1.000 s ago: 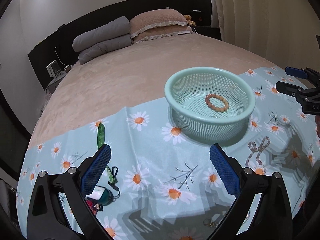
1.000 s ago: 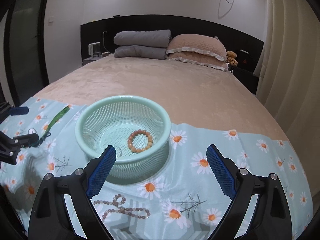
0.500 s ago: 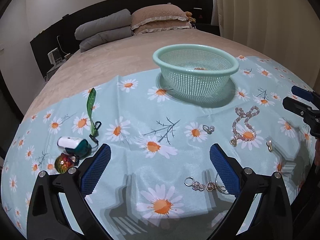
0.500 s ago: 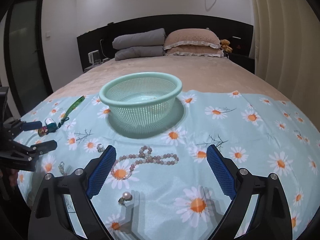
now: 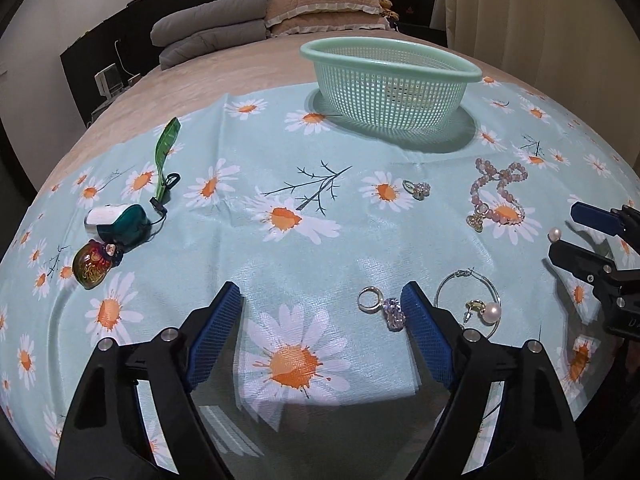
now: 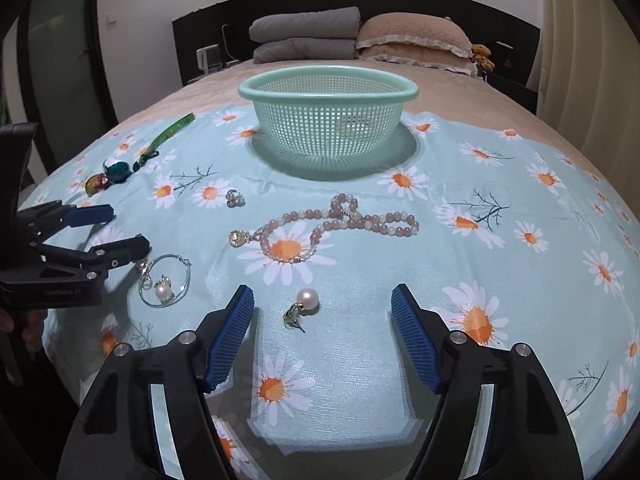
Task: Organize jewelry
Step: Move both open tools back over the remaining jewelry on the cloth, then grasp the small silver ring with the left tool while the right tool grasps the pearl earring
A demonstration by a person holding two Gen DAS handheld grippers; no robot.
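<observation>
A mint green mesh basket (image 5: 390,80) (image 6: 328,120) stands at the far side of the daisy cloth. A pink bead necklace (image 6: 340,220) (image 5: 498,200) lies in front of it. A pearl earring (image 6: 304,304) lies just ahead of my open, empty right gripper (image 6: 322,336). A hoop earring with a pearl (image 5: 474,300) (image 6: 164,280) and a small ring with a crystal charm (image 5: 380,306) lie by the right finger of my open, empty left gripper (image 5: 320,336). A silver ring (image 5: 416,190) (image 6: 235,198) lies mid-cloth.
A green strap (image 5: 166,152), a teal and white case (image 5: 120,224) and a red glass charm (image 5: 94,266) lie at the cloth's left. Pillows (image 6: 412,44) and folded grey bedding (image 6: 304,34) are at the head of the bed. A curtain (image 5: 540,40) hangs on the right.
Both grippers have dropped low and drawn back toward the cloth's near edge, so the basket's inside is out of sight and the earrings now lie close ahead. Both stayed open.
</observation>
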